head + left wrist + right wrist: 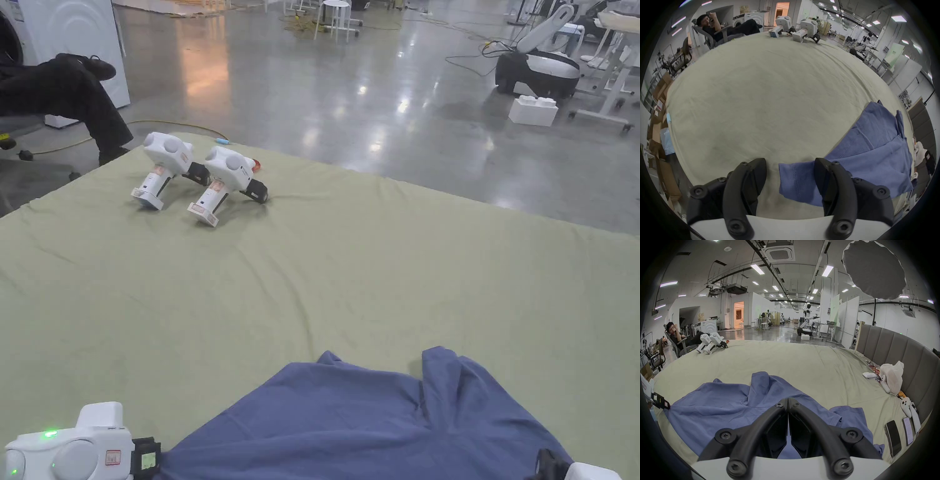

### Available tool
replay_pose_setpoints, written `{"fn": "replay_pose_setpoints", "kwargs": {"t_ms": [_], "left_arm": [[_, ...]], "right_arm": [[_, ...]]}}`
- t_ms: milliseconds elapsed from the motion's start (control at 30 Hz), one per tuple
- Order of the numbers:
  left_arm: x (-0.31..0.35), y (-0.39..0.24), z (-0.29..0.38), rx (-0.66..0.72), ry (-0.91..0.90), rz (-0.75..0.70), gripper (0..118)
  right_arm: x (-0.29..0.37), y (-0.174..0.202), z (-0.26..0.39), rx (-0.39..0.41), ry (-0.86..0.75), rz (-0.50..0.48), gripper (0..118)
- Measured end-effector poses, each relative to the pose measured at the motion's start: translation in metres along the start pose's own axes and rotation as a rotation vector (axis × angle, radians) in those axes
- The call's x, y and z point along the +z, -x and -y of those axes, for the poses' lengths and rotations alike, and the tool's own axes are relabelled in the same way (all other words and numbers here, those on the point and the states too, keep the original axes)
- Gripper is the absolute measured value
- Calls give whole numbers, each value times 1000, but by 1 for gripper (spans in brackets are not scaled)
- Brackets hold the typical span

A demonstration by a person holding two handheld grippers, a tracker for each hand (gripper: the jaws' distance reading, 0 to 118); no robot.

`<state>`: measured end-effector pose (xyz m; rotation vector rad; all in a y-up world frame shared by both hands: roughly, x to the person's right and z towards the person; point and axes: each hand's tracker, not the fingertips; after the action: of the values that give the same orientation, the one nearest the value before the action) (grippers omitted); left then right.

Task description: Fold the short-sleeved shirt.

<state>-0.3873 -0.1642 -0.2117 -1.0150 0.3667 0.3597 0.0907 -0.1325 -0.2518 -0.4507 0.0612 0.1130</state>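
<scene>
Left gripper (pixel 790 175) gapes, blue shirt (pixel 870 154) sleeve between its jaws, body stretching toward frame right; right gripper (pixel 788 404) clenched above it.

We see the shirt (pixel 369 419) on the sheet's (pixel 350 269) near edge, two spare grippers (pixel 200 175) far left behind it.

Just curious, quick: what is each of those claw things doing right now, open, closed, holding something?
Left gripper: open, a corner of the blue shirt lying between its jaws, not clamped.
Right gripper: closed above the shirt; whether it pinches cloth cannot be told.
</scene>
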Motion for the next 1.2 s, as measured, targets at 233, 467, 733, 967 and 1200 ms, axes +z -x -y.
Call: {"fn": "replay_pose_setpoints", "kwargs": {"t_ms": [233,467,733,967,1200], "left_arm": [[2,0,3,-16,-7,62,2],[21,6,10,-76,-68,85,1],[22,6,16,-88,-88,95,1],[22,2,19,-103,-98,81,1],[33,2,11,-83,-155,90,1]], "right_arm": [[-29,-6,-9,13,40,-8,2],[-123,-47,-43,33,212,-27,88],[-224,-74,-27,28,541,-145,60],[-224,-72,-20,12,526,-233,4],[-197,-56,-32,158,401,-153,4]]}}
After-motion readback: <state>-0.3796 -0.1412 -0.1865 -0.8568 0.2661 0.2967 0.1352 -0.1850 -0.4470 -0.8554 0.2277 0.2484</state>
